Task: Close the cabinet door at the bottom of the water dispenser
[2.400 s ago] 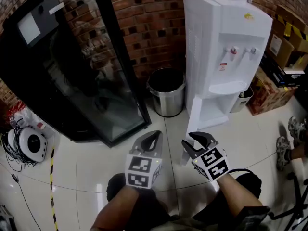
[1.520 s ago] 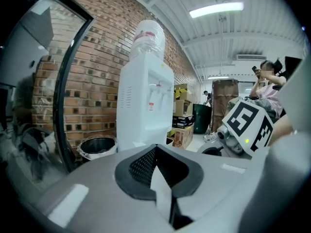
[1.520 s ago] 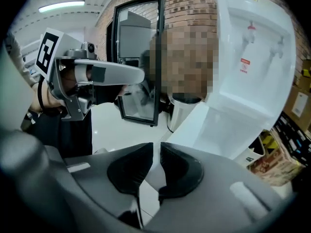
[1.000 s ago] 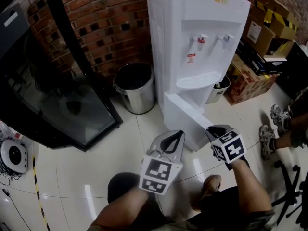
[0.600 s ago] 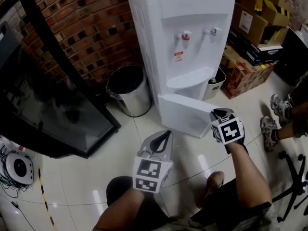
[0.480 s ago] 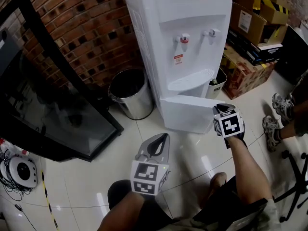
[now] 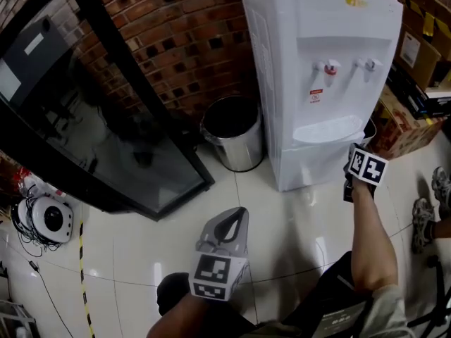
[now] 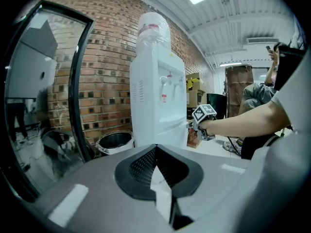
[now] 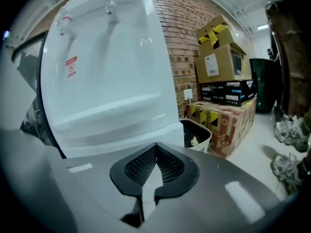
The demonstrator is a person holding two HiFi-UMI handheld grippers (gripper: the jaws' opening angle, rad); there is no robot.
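- The water dispenser (image 7: 317, 62) stood against the brick wall (image 7: 190, 34), and its cabinet door (image 7: 310, 166) at the bottom looked flush with the white body, so I judged it shut or almost shut.
- The right tongs (image 9: 155, 147) were closed with nothing between them, and they pointed at the door's lower right part, very near it; I could not tell if they touched it.
- The left tongs (image 8: 155, 147) were also closed and empty, well apart from the dispenser, above the floor (image 7: 141, 245).
- Risk: the door might not be latched. If the push ended too early, it could swing out again.
- Risk: the panel looked smooth, so the closed tips could slide off sideways under a slanted push.
- Risk: a hard push could rock the tall dispenser, which carried a bottle (image 8: 153, 28) on top.
- Risk: the small bin (image 9: 197, 132) stood just beside the dispenser, and a careless pull back of the right tongs could knock it.
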